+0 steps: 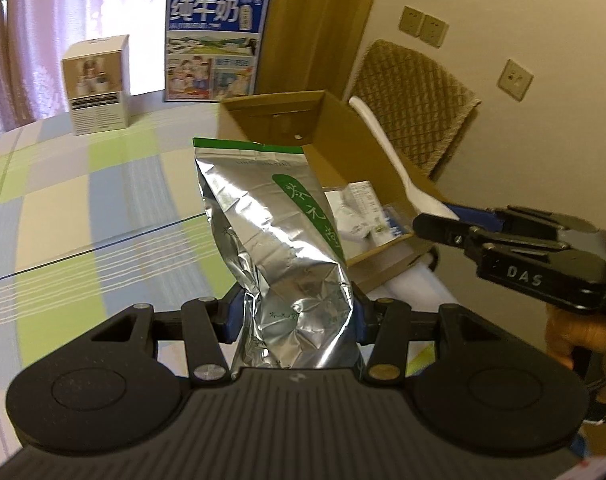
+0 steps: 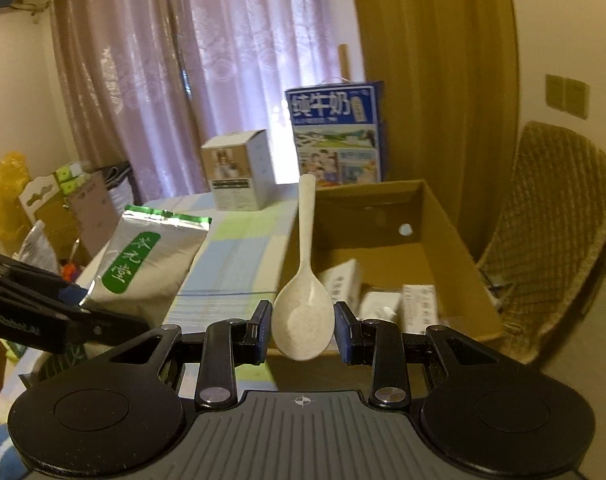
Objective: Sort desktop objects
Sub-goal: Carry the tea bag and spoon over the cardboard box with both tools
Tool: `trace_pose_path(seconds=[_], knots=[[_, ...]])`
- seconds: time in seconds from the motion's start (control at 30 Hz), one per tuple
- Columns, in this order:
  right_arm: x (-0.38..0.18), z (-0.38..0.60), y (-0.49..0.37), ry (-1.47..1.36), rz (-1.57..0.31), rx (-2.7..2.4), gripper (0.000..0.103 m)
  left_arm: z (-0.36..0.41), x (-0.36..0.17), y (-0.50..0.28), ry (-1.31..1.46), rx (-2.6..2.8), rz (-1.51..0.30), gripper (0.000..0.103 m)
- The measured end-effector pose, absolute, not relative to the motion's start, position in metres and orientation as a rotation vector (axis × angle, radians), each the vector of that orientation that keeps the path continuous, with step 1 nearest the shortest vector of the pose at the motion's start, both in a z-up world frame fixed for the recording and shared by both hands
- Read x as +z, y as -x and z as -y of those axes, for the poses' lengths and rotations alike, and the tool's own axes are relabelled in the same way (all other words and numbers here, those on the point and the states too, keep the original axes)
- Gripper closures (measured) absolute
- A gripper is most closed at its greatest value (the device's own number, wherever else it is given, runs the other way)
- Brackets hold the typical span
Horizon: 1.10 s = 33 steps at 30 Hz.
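Note:
My left gripper is shut on a silver foil tea bag with a green label, held upright above the table, just left of the open cardboard box. The bag also shows in the right wrist view. My right gripper is shut on the bowl of a white plastic spoon, its handle pointing up, at the box's near left wall. From the left wrist view the right gripper holds the spoon over the box's right wall. Small white packets lie inside the box.
A checked tablecloth covers the table. A small white product box and a blue milk carton box stand at the far edge. A woven chair stands behind the cardboard box. Clutter sits on the floor to the left.

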State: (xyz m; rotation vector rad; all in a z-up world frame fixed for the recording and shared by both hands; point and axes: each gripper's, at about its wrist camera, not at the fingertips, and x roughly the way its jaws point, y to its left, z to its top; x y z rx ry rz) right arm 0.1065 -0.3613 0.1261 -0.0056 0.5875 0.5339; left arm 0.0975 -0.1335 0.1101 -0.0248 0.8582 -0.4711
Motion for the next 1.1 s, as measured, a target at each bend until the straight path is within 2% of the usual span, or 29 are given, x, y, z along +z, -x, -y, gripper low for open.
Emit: trace_pose_path(seconds=[0.47,1.1], knots=[[0.119,0.409,-0.121,-0.057,-0.601,0.458,0.073,0.180,0.113,-0.124,0.088,-0.567,-0.860,0.058],[0.106,0.416,-0.181,-0.022,-0.626,0.440,0.073,0.219,0.103,-0.194,0.179,-0.561,-0.884,0.058]])
